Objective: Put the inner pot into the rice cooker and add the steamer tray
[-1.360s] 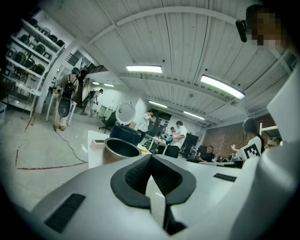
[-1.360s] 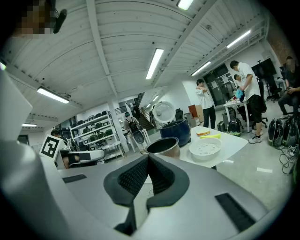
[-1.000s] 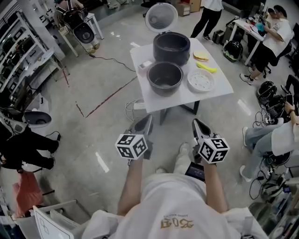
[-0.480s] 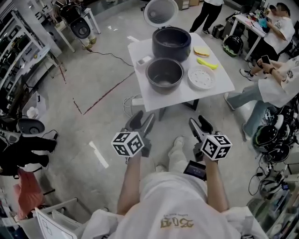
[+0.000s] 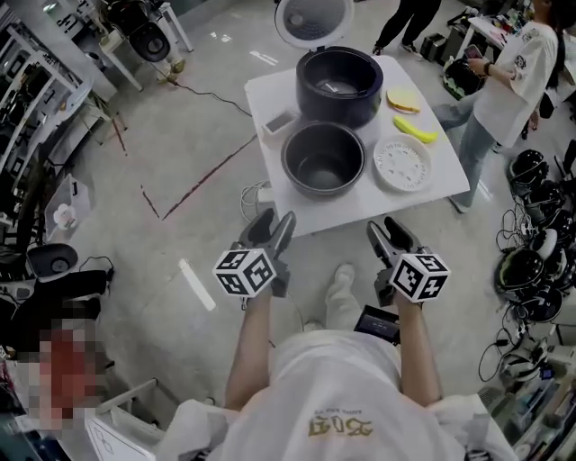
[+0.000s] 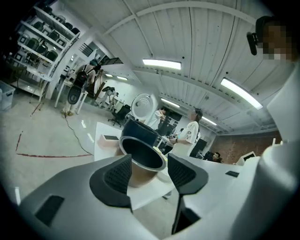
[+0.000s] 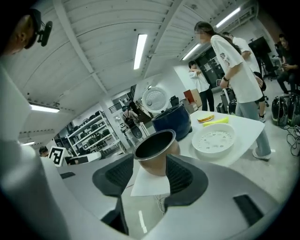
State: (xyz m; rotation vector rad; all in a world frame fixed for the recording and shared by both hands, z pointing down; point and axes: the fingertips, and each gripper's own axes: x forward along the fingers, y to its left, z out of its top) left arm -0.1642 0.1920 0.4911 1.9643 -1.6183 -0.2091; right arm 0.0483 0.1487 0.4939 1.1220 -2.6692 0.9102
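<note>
The dark inner pot (image 5: 324,160) stands empty on the white table (image 5: 360,205), in front of the dark blue rice cooker (image 5: 337,85) with its lid (image 5: 312,18) raised. A white perforated steamer tray (image 5: 402,163) lies to the pot's right. Both grippers hover short of the table's near edge. My left gripper (image 5: 273,225) is open, its jaws just opened, with nothing between them. My right gripper (image 5: 389,232) is open the same way. In the left gripper view the pot (image 6: 143,157) shows beyond the left gripper (image 6: 149,171). The right gripper view has the pot (image 7: 157,150) and tray (image 7: 213,139) beyond the right gripper (image 7: 147,176).
A small box (image 5: 278,123) sits left of the cooker; a sandwich (image 5: 403,102) and a yellow item (image 5: 414,129) lie behind the tray. A person in a white shirt (image 5: 508,72) stands at the table's right. Cables and a power strip (image 5: 261,200) lie below it.
Both grippers went from shut to open and moved forward towards the table, which now appears closer. A person in white has walked up to the table's right side.
</note>
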